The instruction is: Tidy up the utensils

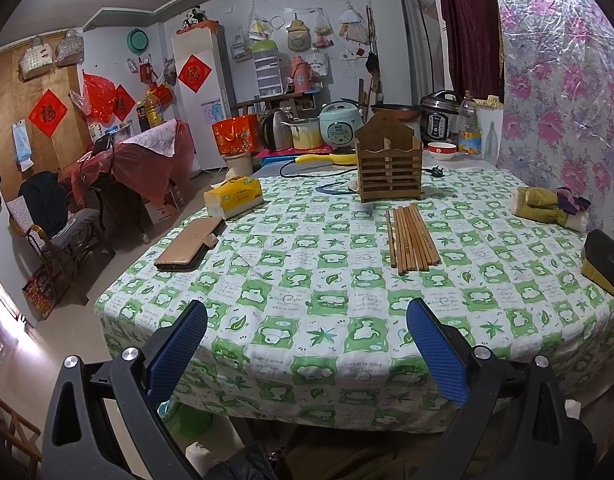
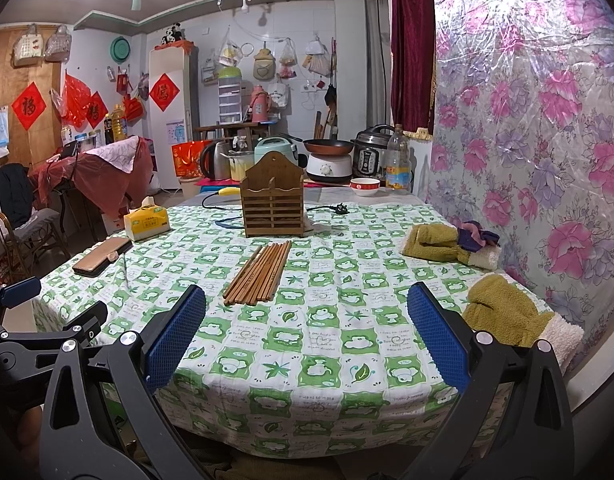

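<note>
Red diamond paper signs [image 2: 28, 107] are hanging on the brown wall, each showing the character 福; one more [image 2: 164, 91] is hanging upside down on the white fridge [image 2: 169, 80]. The tablecloth [image 2: 307, 344] is carrying small English script, too tiny to read reliably.

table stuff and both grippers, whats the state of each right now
chopsticks: loose bundle, flat on the cloth, outside the holder
holder: upright, no chopsticks seen in it
phone case: closed, lying flat
tissue pack: opened, tissue poking out
plug: unplugged, on the table
left gripper: open, holding nothing
right gripper: open, holding nothing
</note>
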Demonstrator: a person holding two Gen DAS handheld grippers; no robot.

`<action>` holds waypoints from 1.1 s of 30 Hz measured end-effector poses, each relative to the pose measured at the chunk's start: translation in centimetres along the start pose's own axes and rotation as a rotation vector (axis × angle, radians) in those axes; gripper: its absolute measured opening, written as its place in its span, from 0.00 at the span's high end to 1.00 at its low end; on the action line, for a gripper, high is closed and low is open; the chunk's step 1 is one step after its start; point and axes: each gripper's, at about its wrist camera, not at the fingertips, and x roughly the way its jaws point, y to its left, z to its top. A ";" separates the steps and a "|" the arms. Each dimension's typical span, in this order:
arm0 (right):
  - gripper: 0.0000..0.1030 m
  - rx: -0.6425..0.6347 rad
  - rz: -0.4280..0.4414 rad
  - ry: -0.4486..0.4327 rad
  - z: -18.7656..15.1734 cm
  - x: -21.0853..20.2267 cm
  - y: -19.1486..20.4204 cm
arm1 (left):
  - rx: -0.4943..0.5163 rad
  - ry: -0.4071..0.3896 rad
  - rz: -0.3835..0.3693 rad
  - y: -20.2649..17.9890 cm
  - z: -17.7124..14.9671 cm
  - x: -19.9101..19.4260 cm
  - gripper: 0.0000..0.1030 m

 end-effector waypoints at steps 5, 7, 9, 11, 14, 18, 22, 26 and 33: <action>0.06 0.000 0.000 0.000 0.0 0.0 0.0 | 0.000 0.001 0.000 0.0 0.0 0.0 0.05; 0.06 0.000 0.000 0.000 0.0 0.0 0.0 | 0.000 0.002 -0.001 0.0 0.0 0.0 0.05; 0.06 0.000 0.000 0.000 0.0 0.0 0.0 | 0.000 0.001 0.000 0.1 0.0 -0.1 0.05; 0.06 0.000 -0.001 0.000 0.0 0.0 0.0 | 0.000 0.001 -0.001 0.1 0.0 -0.1 0.05; 0.06 0.000 0.000 0.000 0.0 0.0 0.0 | 0.000 0.001 -0.001 0.1 0.0 0.0 0.05; 0.06 0.000 0.000 0.000 0.0 0.0 0.0 | 0.000 0.002 -0.001 0.1 0.0 0.0 0.05; 0.06 0.000 0.000 0.004 0.1 0.2 -0.3 | 0.002 0.005 -0.001 0.1 0.0 0.0 0.05; 0.06 0.005 0.004 0.020 -0.1 0.4 -0.2 | 0.003 0.025 0.002 0.6 -0.6 1.0 0.05; 0.06 0.060 -0.027 0.095 -0.9 3.8 -2.3 | 0.028 0.123 0.009 0.5 -1.5 5.4 0.05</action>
